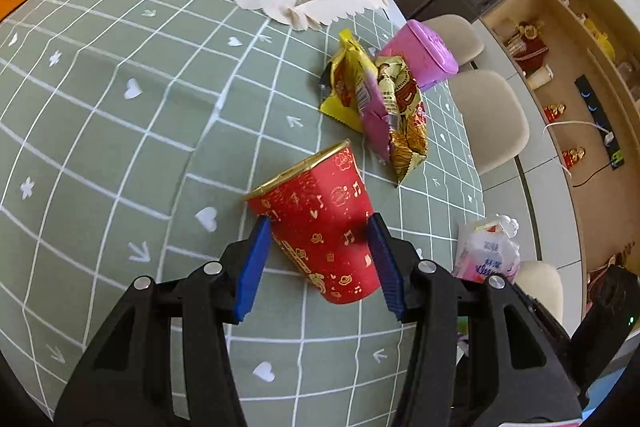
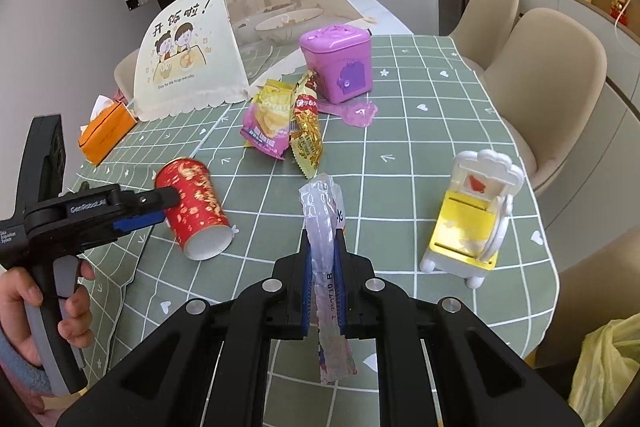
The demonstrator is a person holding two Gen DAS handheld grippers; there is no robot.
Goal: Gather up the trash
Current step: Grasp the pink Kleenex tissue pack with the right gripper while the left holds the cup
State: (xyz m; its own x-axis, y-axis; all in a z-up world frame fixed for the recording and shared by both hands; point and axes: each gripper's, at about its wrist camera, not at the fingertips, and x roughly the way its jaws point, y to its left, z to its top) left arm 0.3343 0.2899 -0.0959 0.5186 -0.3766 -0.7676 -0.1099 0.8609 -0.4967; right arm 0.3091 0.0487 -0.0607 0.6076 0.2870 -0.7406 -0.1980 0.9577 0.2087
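Between the two blue pads of the left gripper (image 1: 320, 263) lay the red paper cup (image 1: 320, 227), tipped on its side on the green checked tablecloth (image 1: 120, 131). Its long axis ran almost straight ahead of those tongs: the gold-rimmed mouth pointed forward and a little left, the closed base back toward the wrist and slightly right. The jaws stood spread, one pad close by each flank of the cup; the near side looked to be touching or nearly so, but the wall showed no squeeze, so I judged the cup not yet gripped. Closing across the short axis was what the coming move seemed to turn on, since the cup could roll sideways if only one pad met it first.

The right gripper (image 2: 322, 247) was clamped on a clear plastic wrapper (image 2: 324, 227), which stood up between its pads and hung out below them. From those tongs the cup (image 2: 194, 211) lay ahead and to the left, clearly nearer the left gripper (image 2: 140, 211). Farther ahead of both lay the snack wrappers (image 2: 280, 123), touching one another, and just beyond them the purple toy bin (image 2: 338, 63).
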